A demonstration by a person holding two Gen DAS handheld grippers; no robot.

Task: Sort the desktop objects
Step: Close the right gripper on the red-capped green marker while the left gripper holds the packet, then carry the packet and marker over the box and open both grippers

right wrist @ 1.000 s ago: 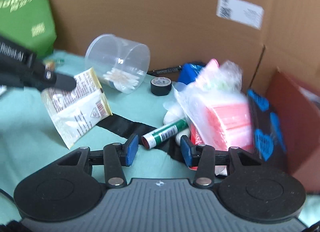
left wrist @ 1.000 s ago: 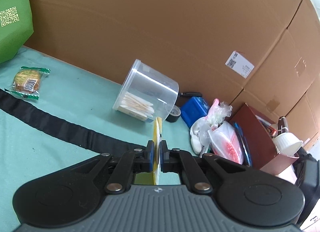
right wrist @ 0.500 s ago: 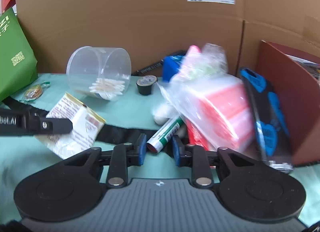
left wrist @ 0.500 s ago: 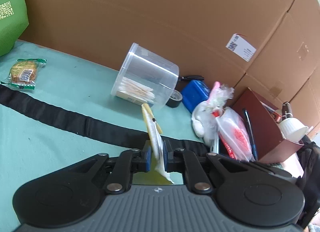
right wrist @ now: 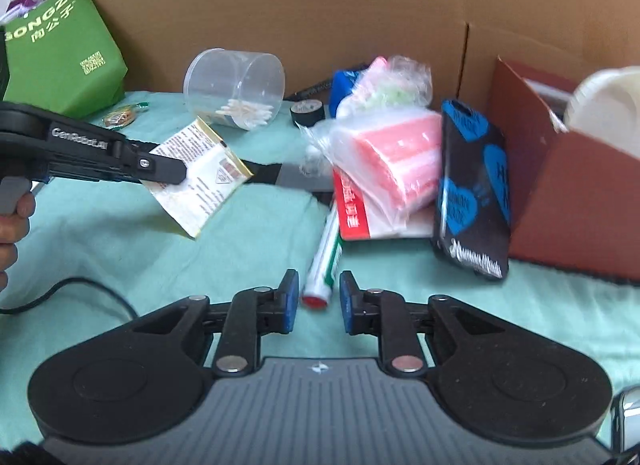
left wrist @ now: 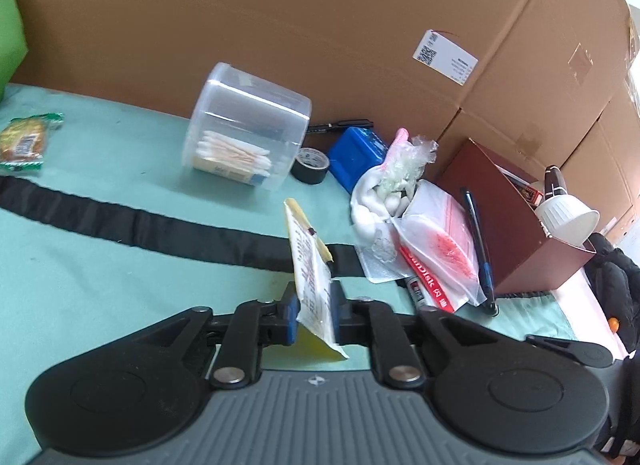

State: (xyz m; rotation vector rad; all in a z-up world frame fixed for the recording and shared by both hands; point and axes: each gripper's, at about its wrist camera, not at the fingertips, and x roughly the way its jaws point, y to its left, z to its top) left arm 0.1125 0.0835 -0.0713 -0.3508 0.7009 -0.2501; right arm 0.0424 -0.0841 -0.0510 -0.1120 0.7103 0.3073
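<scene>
My left gripper [left wrist: 314, 315] is shut on a flat white-and-yellow sachet [left wrist: 308, 265] and holds it above the green cloth; the sachet [right wrist: 200, 173] also shows in the right wrist view, pinched by the left gripper [right wrist: 176, 173]. My right gripper [right wrist: 318, 299] is open, its jaws on either side of the red-capped end of a white-and-green marker [right wrist: 326, 257] lying on the cloth. Behind lie a red-and-clear plastic bag [right wrist: 392, 157] and a black phone case with blue hearts [right wrist: 472, 189].
A clear tub of cotton swabs [left wrist: 248, 133] lies on its side by the cardboard wall. Near it are a black tape roll [left wrist: 314, 165] and a blue box [left wrist: 356, 153]. A brown box [left wrist: 508, 217] stands right. A snack packet [left wrist: 24, 141] lies left. A green bag [right wrist: 60, 57] stands at far left.
My right gripper has dropped toward the marker and narrowed its jaws around its capped end. My left gripper has lowered a little with the sachet, which has tilted.
</scene>
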